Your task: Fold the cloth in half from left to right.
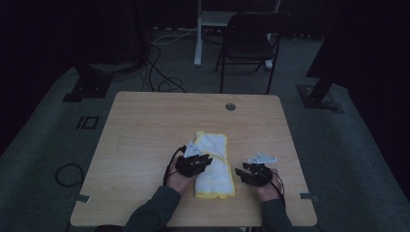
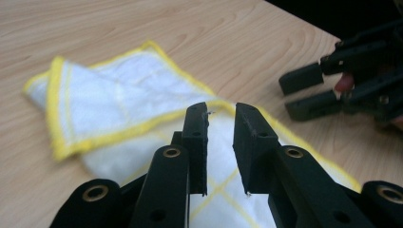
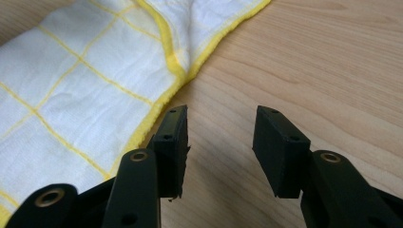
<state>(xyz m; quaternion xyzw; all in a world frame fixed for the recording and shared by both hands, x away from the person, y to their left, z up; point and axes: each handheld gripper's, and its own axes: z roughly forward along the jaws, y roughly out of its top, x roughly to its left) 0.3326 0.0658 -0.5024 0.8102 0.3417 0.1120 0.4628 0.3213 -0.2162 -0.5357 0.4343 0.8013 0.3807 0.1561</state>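
A white cloth (image 1: 217,180) with yellow edging and a yellow grid lies folded in the near middle of the wooden table (image 1: 145,125). My left gripper (image 1: 207,160) hovers over the cloth's left side. In the left gripper view its jaws (image 2: 221,111) stand apart with nothing between them, above the cloth (image 2: 119,95) and its folded-over corner. My right gripper (image 1: 240,172) rests just right of the cloth. It is open (image 3: 221,116) over bare wood, beside the cloth's yellow hem (image 3: 71,71). The left gripper view also shows the right gripper (image 2: 288,95) farther off.
A round cable hole (image 1: 230,106) sits near the table's far edge. Behind the table stands a dark folding chair (image 1: 249,38), and cables (image 1: 67,174) lie on the floor at the left. The room is dim.
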